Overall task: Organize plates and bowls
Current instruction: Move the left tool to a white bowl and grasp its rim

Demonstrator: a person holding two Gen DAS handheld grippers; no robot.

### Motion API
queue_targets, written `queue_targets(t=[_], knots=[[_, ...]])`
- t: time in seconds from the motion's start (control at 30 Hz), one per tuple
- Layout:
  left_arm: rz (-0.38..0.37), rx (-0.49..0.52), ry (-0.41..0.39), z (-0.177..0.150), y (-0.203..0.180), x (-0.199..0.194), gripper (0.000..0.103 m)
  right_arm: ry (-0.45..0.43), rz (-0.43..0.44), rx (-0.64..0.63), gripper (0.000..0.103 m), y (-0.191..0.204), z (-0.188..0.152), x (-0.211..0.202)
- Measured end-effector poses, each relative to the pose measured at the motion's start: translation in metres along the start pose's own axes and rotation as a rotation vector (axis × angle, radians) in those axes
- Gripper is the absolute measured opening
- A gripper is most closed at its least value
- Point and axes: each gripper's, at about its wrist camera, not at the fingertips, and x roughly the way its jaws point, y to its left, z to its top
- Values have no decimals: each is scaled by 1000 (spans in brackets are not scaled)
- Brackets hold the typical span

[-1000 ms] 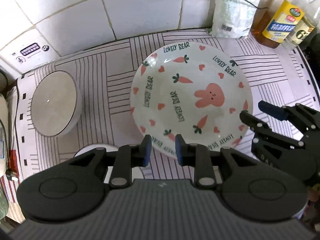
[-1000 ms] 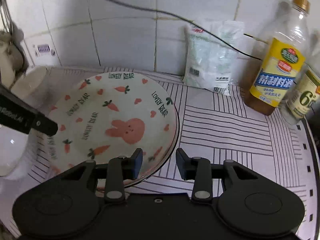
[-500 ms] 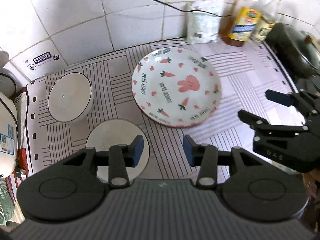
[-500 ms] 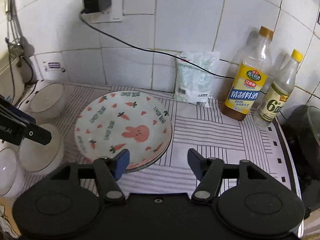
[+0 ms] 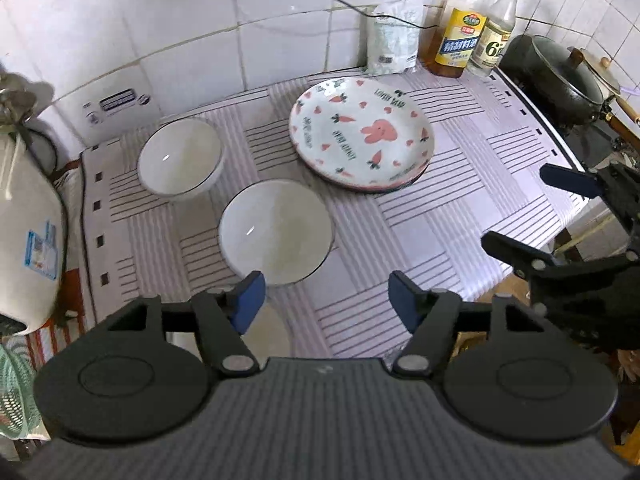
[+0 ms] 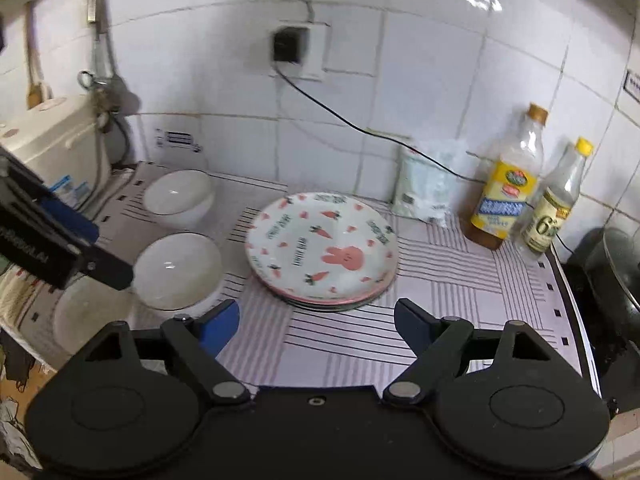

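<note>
Both tongs [image 5: 326, 300] [image 6: 316, 322] spread empty, plate stack [image 5: 362, 134] beyond, untouched

The counter [image 5: 460, 216] is covered by a pale cloth with dark stripes. On it lie a stack of plates [image 5: 362, 134], the top one printed with a rabbit and carrots, and to its left two white bowls [image 5: 180, 156] [image 5: 276, 232], one nearer the tiled wall and one nearer the front edge, with a third bowl [image 6: 92, 316] at the front left. Along the wall stand a white bag [image 5: 394, 40] and two bottles [image 5: 460, 28] [image 5: 494, 28], side by side.
</note>
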Motion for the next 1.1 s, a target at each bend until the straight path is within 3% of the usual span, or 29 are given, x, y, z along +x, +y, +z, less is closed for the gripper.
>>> queue_targets(t=[0.1,0.23,0.4,0.57,0.7,0.97,1.03,1.1], knots=[[14,-4,-10,-14,17,-5,80,-39,35,-10,91,18,-4,-9],[28,-41,0,-27,45,-6,82,-70,105,6,91,39,-11,-10],[24,-88,2,-33,72,1,82,-85,123,10,91,60,-20,2],[-1,-115,-25,-26,88,26,81,-98,178,90,91,62,-26,35],[0,-142,-22,-10,101,68,78,-73,196,206,89,57,-30,78],[-12,-155,63,13,111,139,70,44,184,349,68,52,-32,152],[-20,-155,81,16,110,147,66,61,190,372,62,54,-33,159],[-29,-153,89,17,107,152,54,87,192,390,52,55,-33,165]])
